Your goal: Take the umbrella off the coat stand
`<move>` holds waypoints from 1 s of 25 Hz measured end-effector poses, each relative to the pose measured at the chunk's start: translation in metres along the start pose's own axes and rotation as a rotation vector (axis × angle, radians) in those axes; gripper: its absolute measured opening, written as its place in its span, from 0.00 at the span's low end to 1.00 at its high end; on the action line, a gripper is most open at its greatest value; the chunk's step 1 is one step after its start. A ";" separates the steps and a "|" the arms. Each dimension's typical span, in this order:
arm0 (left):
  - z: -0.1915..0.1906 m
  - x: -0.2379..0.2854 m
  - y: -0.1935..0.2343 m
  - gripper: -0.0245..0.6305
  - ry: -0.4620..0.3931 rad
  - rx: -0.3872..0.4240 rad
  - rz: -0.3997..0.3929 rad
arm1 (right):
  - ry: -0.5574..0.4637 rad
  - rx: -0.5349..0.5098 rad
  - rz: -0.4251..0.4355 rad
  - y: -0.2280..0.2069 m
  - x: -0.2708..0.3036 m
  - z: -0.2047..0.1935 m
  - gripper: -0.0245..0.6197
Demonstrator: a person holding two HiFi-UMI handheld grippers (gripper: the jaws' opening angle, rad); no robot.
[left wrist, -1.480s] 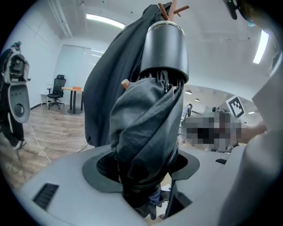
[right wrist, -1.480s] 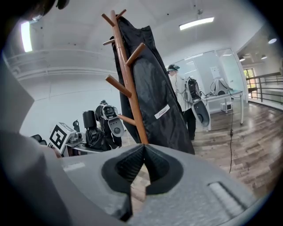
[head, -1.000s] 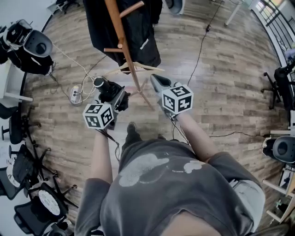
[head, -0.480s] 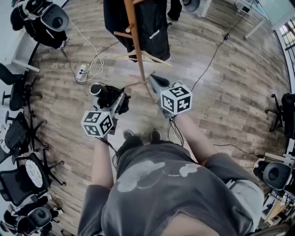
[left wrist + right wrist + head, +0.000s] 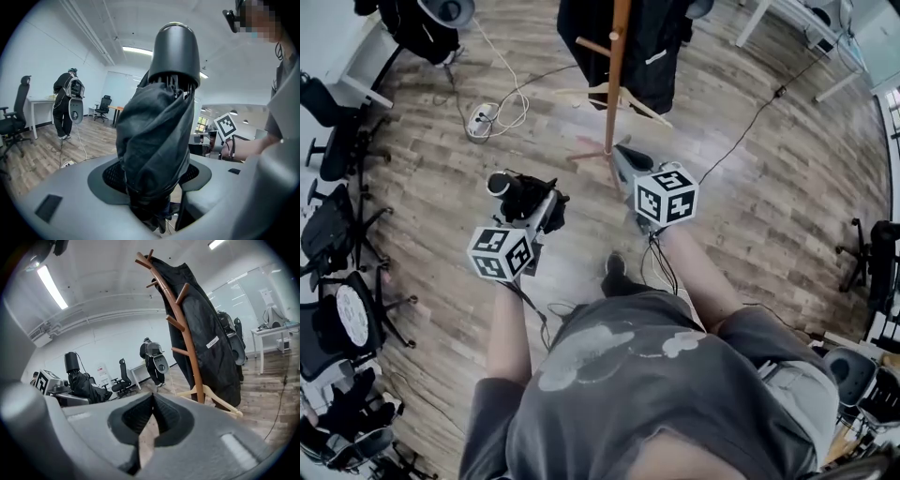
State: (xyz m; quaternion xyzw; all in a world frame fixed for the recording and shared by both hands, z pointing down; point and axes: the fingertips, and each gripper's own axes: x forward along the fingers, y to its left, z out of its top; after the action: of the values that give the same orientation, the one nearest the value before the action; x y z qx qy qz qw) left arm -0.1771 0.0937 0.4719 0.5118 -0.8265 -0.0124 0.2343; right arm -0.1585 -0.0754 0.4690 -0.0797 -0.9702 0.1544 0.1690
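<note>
A folded black umbrella with a rounded grey end cap stands up between the jaws of my left gripper, which is shut on it. The left gripper view shows the umbrella filling the middle, gripped low down by the left gripper. My right gripper points at the foot of the wooden coat stand and is shut with nothing in it. Seen from the right gripper, the coat stand rises just ahead, apart from the jaws.
A black coat hangs on the stand, and a wooden hanger sits low on it. Office chairs line the left side. A power strip and cables lie on the wooden floor. A person stands far off.
In the head view the coat stand has slid to the right and the floor has shifted. Both grippers have swung with the person. The umbrella stays in the left gripper.
</note>
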 end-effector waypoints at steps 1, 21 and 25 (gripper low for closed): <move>-0.004 -0.010 0.000 0.46 -0.003 -0.006 0.007 | 0.002 -0.006 0.004 0.009 -0.002 -0.002 0.04; -0.071 -0.165 -0.072 0.46 -0.057 -0.026 0.031 | -0.021 -0.099 0.019 0.127 -0.114 -0.040 0.04; -0.077 -0.176 -0.080 0.46 -0.072 -0.023 0.022 | -0.025 -0.119 0.013 0.141 -0.131 -0.047 0.04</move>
State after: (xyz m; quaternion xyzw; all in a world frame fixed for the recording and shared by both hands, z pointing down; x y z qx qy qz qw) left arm -0.0143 0.2225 0.4534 0.4990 -0.8398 -0.0375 0.2105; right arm -0.0059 0.0429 0.4251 -0.0940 -0.9791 0.0985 0.1509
